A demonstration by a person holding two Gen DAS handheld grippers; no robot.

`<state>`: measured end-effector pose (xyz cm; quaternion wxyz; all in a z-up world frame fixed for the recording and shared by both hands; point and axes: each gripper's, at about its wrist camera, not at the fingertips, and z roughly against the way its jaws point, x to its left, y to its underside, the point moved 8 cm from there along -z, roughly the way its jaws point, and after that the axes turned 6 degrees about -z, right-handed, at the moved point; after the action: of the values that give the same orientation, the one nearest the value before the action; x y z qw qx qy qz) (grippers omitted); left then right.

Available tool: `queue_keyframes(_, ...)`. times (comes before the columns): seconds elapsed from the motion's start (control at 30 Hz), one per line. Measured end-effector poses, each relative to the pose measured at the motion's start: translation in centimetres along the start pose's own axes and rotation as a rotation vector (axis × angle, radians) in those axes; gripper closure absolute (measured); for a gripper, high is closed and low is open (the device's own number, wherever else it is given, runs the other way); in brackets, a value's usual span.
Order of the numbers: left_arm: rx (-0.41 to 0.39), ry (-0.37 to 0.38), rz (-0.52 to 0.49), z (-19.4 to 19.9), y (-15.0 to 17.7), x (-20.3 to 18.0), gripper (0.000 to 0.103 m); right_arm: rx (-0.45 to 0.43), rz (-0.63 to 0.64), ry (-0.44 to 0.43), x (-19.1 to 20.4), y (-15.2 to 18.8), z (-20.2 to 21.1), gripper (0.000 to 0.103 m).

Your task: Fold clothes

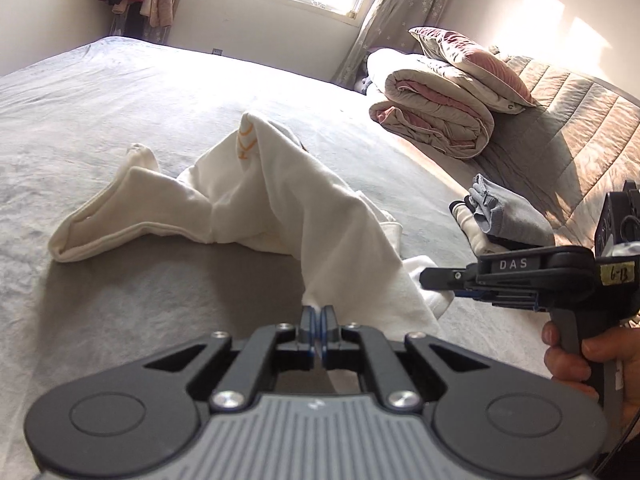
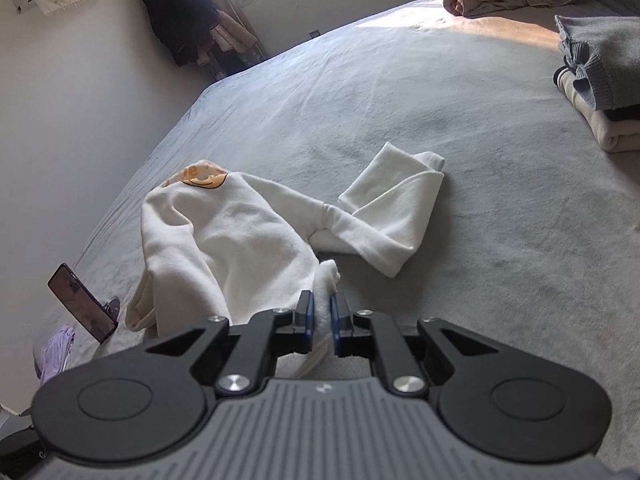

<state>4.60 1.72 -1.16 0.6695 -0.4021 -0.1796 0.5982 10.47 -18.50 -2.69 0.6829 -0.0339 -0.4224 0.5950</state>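
**White garment gripped at two points above the bed**

The white garment [image 1: 256, 200] is found crumpled on the grey bed sheet [image 1: 100, 120], its near edge raised clear. The left gripper [image 1: 319, 314] is clamped almost fully together on a thin fold of it. The right gripper [image 2: 322, 312] is pinched narrowly on a thicker bunch of the same cloth. A folded clothes pile [image 2: 600, 80] is noted well apart, near the rolled quilt [image 1: 436, 116].

Left tongs [image 1: 319, 316] pinch the white garment [image 1: 256, 196] above the bed [image 1: 100, 120].
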Motion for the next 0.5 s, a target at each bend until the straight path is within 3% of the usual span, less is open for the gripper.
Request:
queue_keyframes(0.3, 0.02, 0.042, 0.096, 5.5, 1.9, 1.8, 0.101, 0.138, 0.062, -0.01, 3.4, 5.2, 2.2, 0.092)
queue_keyframes(0.5, 0.037, 0.049, 0.136, 7.0, 5.0, 3.1, 0.101, 0.193, 0.077, -0.009, 4.3, 9.3, 3.9, 0.093)
